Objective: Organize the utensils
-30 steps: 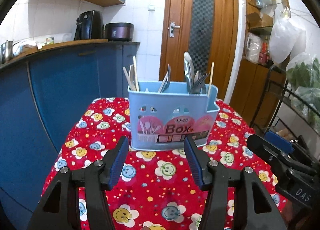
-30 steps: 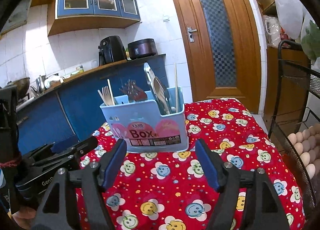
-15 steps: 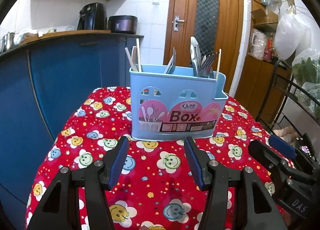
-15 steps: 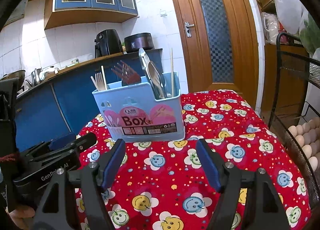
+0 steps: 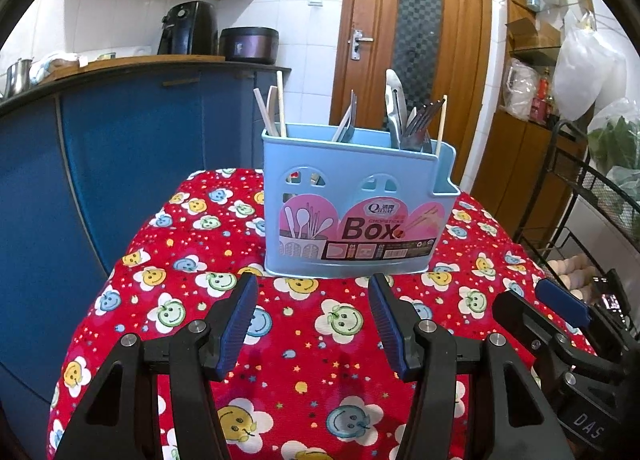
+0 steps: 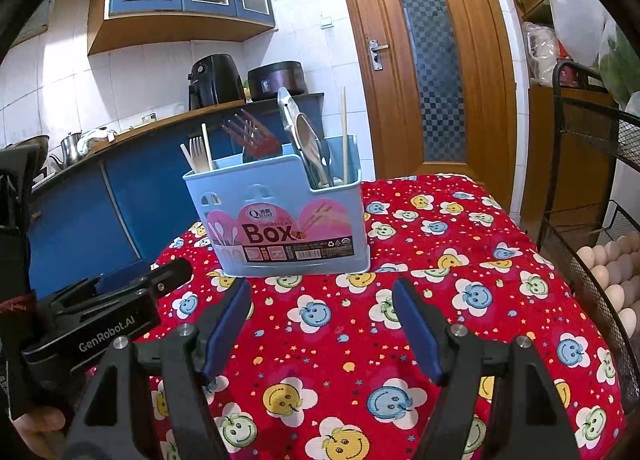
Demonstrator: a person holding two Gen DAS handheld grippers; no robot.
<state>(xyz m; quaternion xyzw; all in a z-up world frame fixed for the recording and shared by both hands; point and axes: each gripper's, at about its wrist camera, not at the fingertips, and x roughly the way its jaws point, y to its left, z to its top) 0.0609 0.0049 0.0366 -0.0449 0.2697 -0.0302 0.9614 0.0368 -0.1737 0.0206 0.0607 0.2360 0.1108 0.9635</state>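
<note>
A light blue utensil box (image 5: 356, 211) stands on the red smiley tablecloth (image 5: 320, 324); it also shows in the right wrist view (image 6: 280, 219). It holds chopsticks (image 5: 280, 107), forks (image 5: 420, 123), a metal spoon (image 6: 312, 143) and a red-handled fork set (image 6: 252, 135). My left gripper (image 5: 314, 300) is open and empty, a short way in front of the box. My right gripper (image 6: 322, 308) is open and empty, in front of the box and slightly to its right. Each gripper shows in the other's view: the right one (image 5: 560, 324), the left one (image 6: 120, 300).
A blue kitchen counter (image 5: 120, 131) with an air fryer (image 5: 188, 29) and a cooker (image 5: 248, 43) stands at the left. A wooden door (image 5: 412, 39) is behind. A black wire rack (image 6: 592, 227) with eggs (image 6: 612, 272) is at the table's right edge.
Both grippers have dropped lower and tilted up a little, so the box appears higher and slightly larger. Both stay open and empty. The box has not moved.
</note>
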